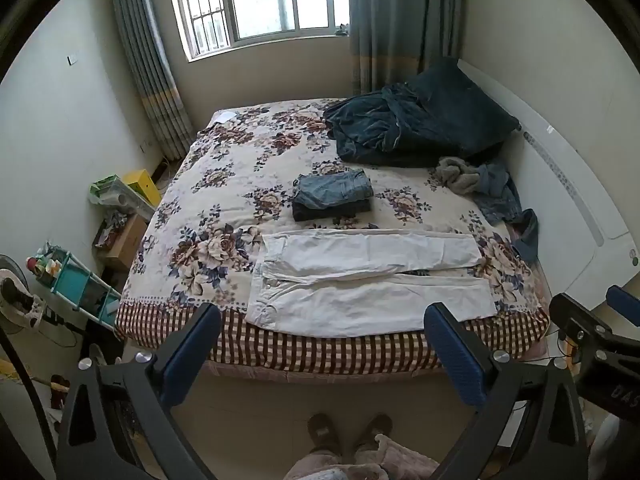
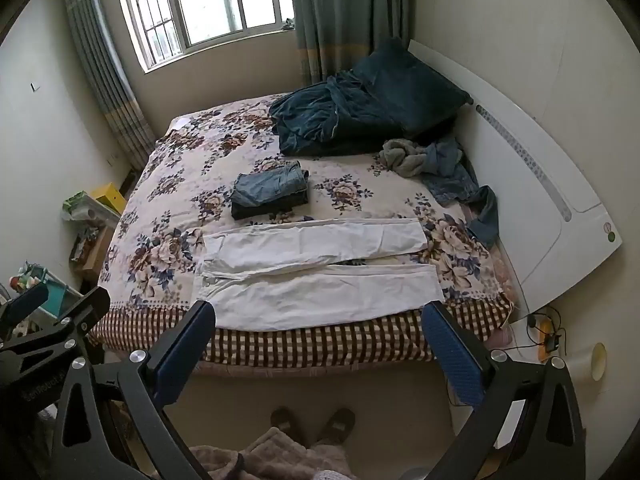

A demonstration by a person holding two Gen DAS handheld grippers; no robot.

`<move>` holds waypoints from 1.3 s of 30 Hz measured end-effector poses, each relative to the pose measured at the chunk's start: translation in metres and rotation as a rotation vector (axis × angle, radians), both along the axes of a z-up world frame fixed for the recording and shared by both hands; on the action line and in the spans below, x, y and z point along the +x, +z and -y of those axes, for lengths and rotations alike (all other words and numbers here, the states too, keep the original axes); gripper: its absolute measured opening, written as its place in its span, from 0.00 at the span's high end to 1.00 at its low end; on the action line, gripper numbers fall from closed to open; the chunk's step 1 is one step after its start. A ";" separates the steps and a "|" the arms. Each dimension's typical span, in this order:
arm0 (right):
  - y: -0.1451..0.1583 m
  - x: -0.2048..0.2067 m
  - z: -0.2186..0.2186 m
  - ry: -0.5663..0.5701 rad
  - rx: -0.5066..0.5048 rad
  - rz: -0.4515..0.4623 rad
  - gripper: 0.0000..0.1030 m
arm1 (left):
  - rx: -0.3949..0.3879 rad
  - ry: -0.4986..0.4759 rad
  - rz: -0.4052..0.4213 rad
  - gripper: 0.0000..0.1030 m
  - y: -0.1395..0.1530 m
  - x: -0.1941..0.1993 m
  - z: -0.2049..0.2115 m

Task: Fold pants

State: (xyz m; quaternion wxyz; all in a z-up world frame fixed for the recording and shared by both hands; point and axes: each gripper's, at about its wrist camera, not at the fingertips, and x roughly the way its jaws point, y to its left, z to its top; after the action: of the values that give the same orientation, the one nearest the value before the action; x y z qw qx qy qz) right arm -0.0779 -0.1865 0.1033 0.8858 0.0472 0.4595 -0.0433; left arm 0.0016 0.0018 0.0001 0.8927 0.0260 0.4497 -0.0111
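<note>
Pants laid flat, both tools wide and empty, held above the floor short of the bed.

White pants point(image 1: 368, 276) lie along the near edge of the bed point(image 1: 224, 184), long axis across my view, waistband to my left, 2 legs running right. My left tool point(image 1: 320, 336) and right tool point(image 2: 320, 334) both point down toward them, touching nothing. I judge the left nearer the waistband, the right nearer the cuffs.
</note>
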 end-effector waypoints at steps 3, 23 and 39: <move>0.001 0.000 0.000 -0.001 -0.004 -0.004 0.00 | -0.003 0.010 0.003 0.00 0.001 0.003 -0.003; 0.013 0.003 0.004 -0.008 -0.005 0.021 0.00 | 0.000 -0.019 0.046 0.00 0.016 0.006 0.014; 0.018 0.005 0.004 -0.012 -0.002 0.027 0.00 | 0.006 -0.029 0.051 0.00 0.017 0.009 0.016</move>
State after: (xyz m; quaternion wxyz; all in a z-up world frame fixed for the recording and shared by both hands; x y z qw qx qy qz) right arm -0.0728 -0.1905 0.1214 0.8918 0.0497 0.4471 -0.0482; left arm 0.0111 -0.0139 0.0174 0.9036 0.0355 0.4264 -0.0217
